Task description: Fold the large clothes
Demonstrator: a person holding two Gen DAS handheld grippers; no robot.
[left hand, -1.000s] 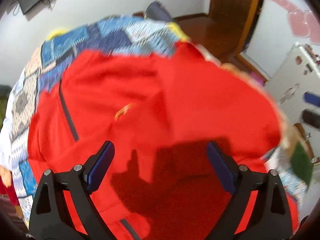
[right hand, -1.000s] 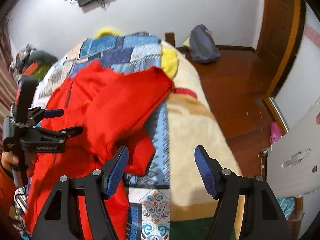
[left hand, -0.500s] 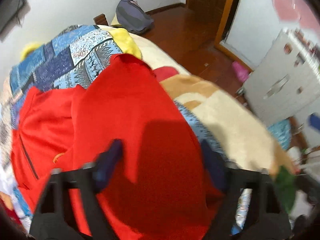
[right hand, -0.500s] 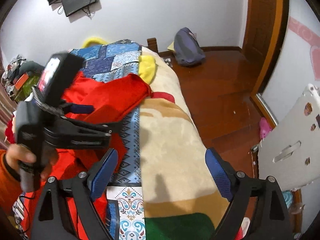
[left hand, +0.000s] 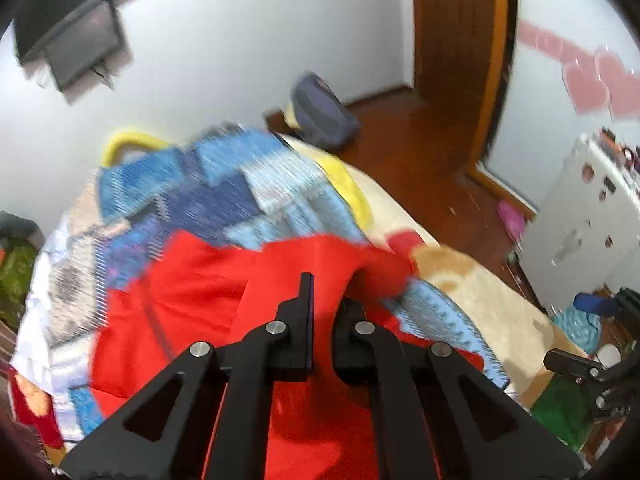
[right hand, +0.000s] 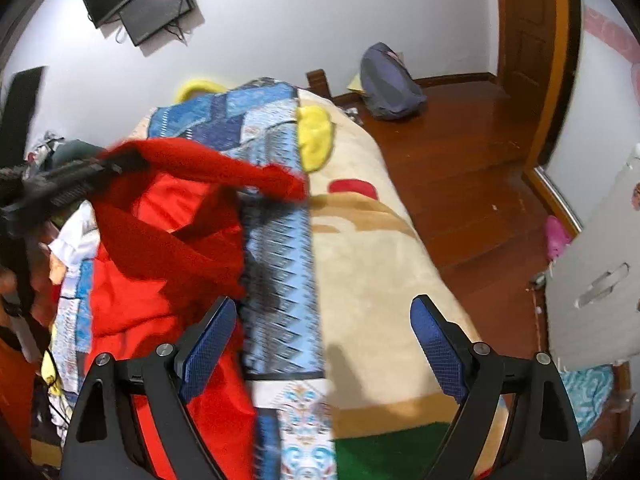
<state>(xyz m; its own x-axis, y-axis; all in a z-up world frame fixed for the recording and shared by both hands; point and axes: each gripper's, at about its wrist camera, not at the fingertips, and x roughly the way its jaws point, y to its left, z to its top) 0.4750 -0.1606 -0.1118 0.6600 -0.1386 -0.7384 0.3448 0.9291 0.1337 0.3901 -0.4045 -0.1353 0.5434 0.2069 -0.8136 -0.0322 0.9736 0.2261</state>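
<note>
A large red garment lies rumpled on a bed covered with a blue patchwork quilt. My left gripper is shut on a fold of the red cloth and holds it lifted off the bed. In the right wrist view the left gripper comes in from the left, with the red garment hanging from it in a raised band. My right gripper stands open over the quilt's edge and the beige blanket, nothing between its blue pads. Its left finger is beside the red cloth.
The bed's right side drops to a wooden floor with a grey backpack by the wall. A white cabinet stands at the right. A wall screen hangs above the bed's head. Clutter lies left of the bed.
The left gripper went from open over the garment to shut on a fold of it and rose, lifting the cloth. The right gripper's jaws spread wider and stayed over the bed's edge.
</note>
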